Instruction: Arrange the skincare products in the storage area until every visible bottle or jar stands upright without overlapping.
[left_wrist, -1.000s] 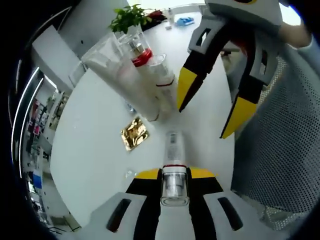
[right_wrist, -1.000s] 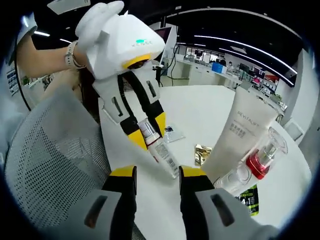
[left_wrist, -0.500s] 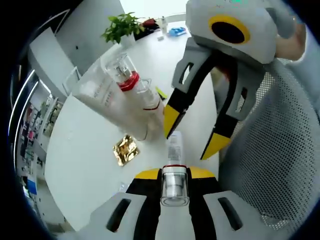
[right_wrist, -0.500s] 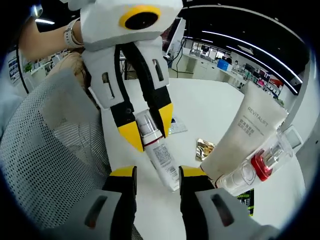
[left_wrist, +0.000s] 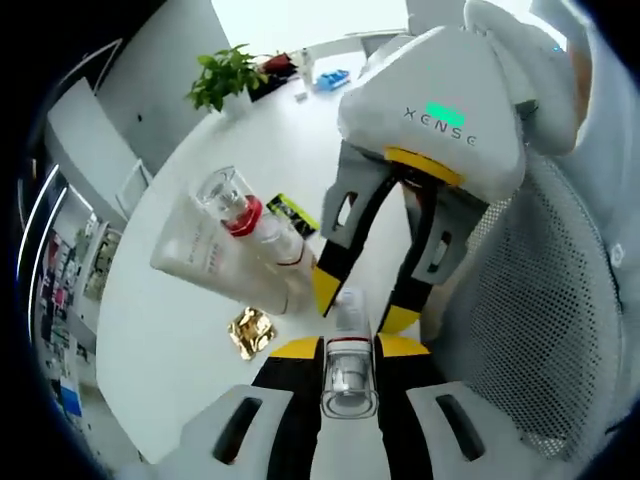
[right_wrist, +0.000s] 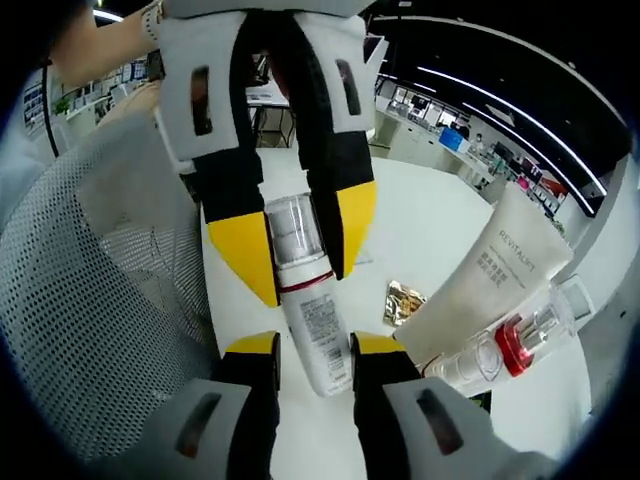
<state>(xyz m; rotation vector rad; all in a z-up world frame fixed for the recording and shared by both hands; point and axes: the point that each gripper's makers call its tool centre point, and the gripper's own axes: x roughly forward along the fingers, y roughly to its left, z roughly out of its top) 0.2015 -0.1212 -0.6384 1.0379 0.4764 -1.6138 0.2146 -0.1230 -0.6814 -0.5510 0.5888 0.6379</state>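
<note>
A slim white bottle with clear cap and red band (right_wrist: 303, 300) is held above the white table (right_wrist: 420, 225) at its cap end in the left gripper (right_wrist: 292, 255), its printed body between the right gripper's (right_wrist: 314, 355) parted yellow fingertips (right_wrist: 252, 345), with label text legible in the right gripper view.

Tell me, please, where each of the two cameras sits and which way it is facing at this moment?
Left gripper view: rides on the left gripper, looking along its jaws at the clear-capped bottle they clamp, with the right gripper opposite.
Right gripper view: rides on the right gripper, facing the same bottle and the left gripper; a person's wrist shows.
Shared: the bottle, the white tube, the gold sachet, the mesh chair.
</note>
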